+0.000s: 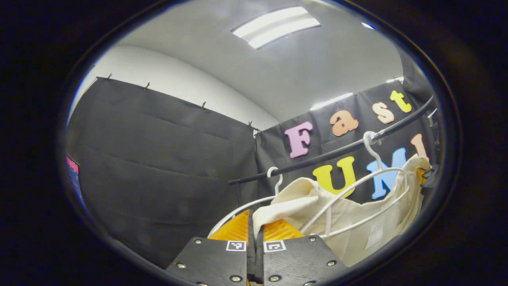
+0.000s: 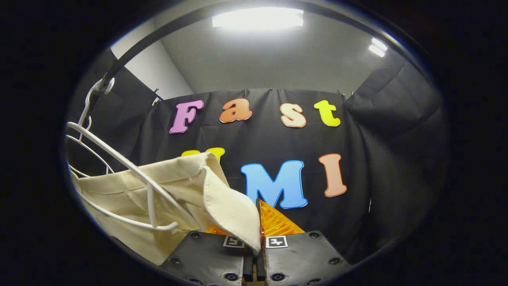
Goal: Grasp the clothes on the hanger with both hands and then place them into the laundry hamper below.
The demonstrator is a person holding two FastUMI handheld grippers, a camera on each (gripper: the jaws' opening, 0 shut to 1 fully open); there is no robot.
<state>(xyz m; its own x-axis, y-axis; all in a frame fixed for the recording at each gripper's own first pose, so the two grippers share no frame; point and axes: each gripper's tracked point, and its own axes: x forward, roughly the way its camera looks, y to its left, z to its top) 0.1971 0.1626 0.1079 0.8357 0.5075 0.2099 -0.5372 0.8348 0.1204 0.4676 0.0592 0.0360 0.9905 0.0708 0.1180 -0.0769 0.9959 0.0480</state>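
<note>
Left gripper view, left gripper (image 1: 255, 226) clenched on cream garment (image 1: 357, 214), stretched sideways along hanger (image 1: 369, 186), right gripper (image 2: 260, 226) clenched on its other end.

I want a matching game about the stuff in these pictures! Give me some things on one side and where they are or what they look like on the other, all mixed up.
Things:
1. cream garment
2. white hanger
3. black rail
4. ceiling light

Descriptions:
A. hooked over the rail
B. glowing overhead
C. pinched at both ends by the two grippers
D. a dark bar that the hooks hang on

Pairs: 1-C, 2-A, 3-D, 4-B

The left gripper and the right gripper each have their jaws closed on a fold of the cloth.
</note>
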